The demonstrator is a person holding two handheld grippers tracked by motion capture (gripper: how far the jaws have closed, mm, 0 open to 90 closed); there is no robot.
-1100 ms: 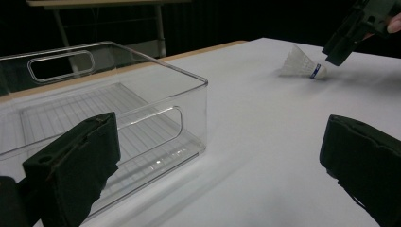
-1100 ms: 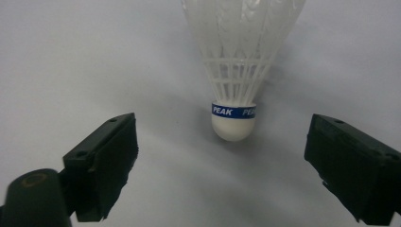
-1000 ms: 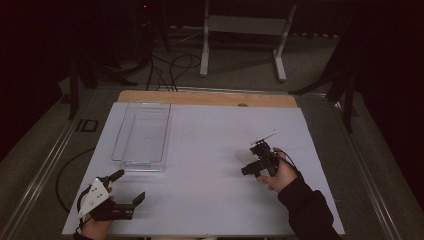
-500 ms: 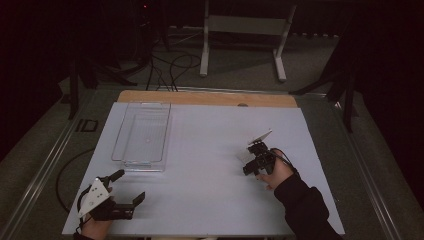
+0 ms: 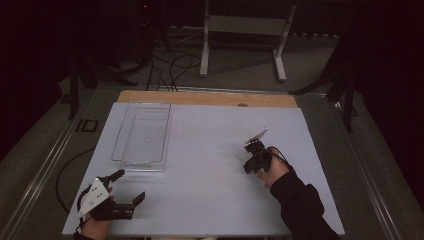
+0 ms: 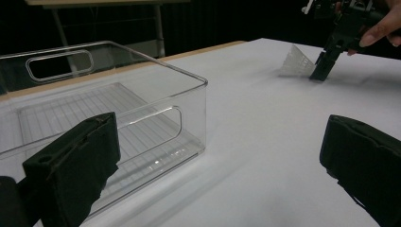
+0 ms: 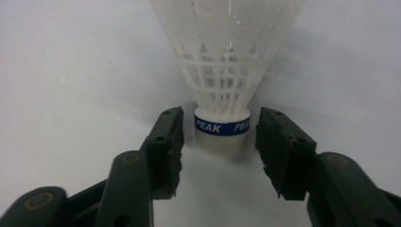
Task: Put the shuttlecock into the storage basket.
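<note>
A white plastic shuttlecock (image 7: 226, 52) lies on the white table, its cork base with a blue "PEAK" band pointing toward me. My right gripper (image 7: 220, 116) has just been closing; its jaws flank the cork with a thin gap on each side, not pressing it. From above, the right gripper (image 5: 250, 165) sits right of the table's centre. The left gripper view shows the same right gripper (image 6: 323, 68) tip-down next to the shuttlecock (image 6: 295, 61). My left gripper (image 5: 130, 186) rests wide open and empty at the near left corner, its jaws (image 6: 220, 123) facing the bin.
A clear, empty plastic bin (image 5: 116, 140) stands at the left middle of the table, its near corner (image 6: 189, 75) just ahead of the left gripper. A wooden strip (image 5: 205, 97) runs along the far edge. Cables and a metal stand lie on the floor beyond.
The right gripper has shifted slightly over the same spot and its grey plate has tilted. The left gripper and the bin have stayed put.
</note>
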